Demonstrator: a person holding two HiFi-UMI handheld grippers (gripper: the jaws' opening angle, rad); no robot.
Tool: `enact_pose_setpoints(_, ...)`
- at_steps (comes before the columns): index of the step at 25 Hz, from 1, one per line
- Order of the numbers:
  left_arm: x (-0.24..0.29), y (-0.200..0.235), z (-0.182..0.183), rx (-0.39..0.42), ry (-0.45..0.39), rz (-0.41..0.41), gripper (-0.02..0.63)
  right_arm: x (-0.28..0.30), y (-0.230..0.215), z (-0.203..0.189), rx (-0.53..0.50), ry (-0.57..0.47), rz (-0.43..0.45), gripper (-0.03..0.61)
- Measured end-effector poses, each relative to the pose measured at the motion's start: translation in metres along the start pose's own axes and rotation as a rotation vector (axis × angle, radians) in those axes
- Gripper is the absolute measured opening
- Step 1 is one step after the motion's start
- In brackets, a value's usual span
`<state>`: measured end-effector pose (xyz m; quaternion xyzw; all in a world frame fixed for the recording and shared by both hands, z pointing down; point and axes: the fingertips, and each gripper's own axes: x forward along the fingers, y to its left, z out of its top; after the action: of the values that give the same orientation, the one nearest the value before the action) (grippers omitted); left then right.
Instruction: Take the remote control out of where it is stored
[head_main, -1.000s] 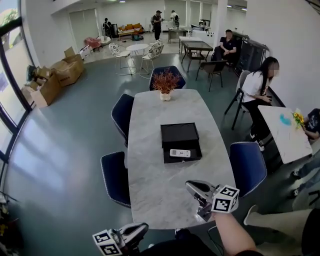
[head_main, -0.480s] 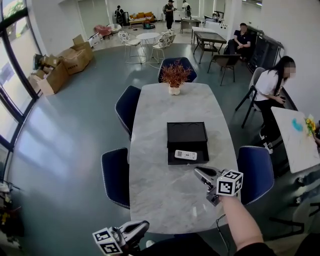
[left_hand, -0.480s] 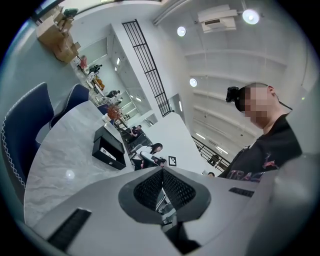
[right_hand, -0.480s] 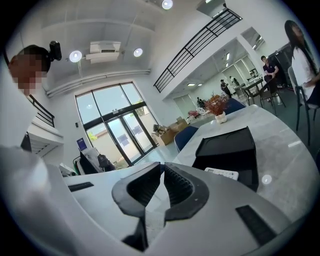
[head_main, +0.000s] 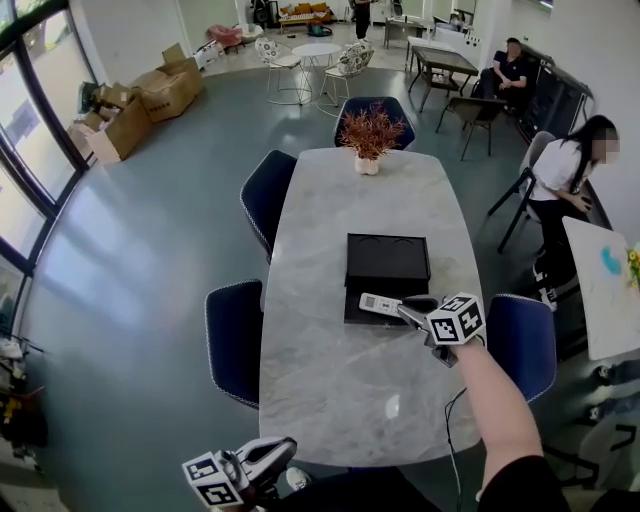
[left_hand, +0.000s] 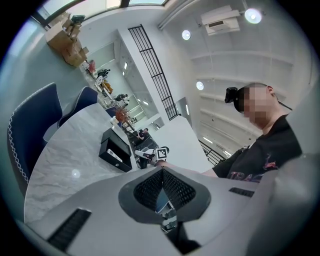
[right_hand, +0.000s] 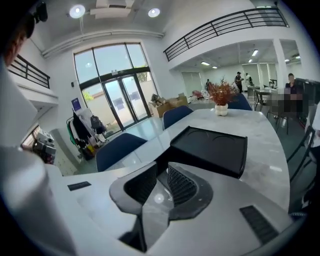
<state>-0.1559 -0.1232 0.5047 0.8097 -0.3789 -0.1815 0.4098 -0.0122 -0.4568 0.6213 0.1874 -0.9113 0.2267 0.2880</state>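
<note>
1. the remote (head_main: 378, 303) lies in the near half of the open box (head_main: 388, 258) on the bench (head_main: 330, 390), so it can be reached from the front.
2. my right gripper (head_main: 410, 309) is at the box's near edge, just beside the remote. its fingers are opening with nothing between them, i judge to straddle it.
3. my left gripper (head_main: 282, 450) idles well back from the box, fingers together and empty.

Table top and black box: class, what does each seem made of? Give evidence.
Table top: polished marble or marble-look stone, judging by grey veins and lamp glare. Black box: matte and smooth, with curved recesses on top; probably plastic or coated board.
</note>
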Motion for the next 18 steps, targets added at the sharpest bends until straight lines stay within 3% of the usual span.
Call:
enact_pose_setpoints(10, -0.011, 0.009, -0.010, -0.038, -0.046, 0.081, 0.008, 0.059, -0.056, -0.035, -0.259, 0.399, -0.047, 0.106)
enact_pose_setpoints(18, -0.014, 0.013, -0.017, -0.065, -0.076, 0.136, 0.008, 0.083, -0.068, -0.054, -0.343, 0.551, 0.007, 0.150)
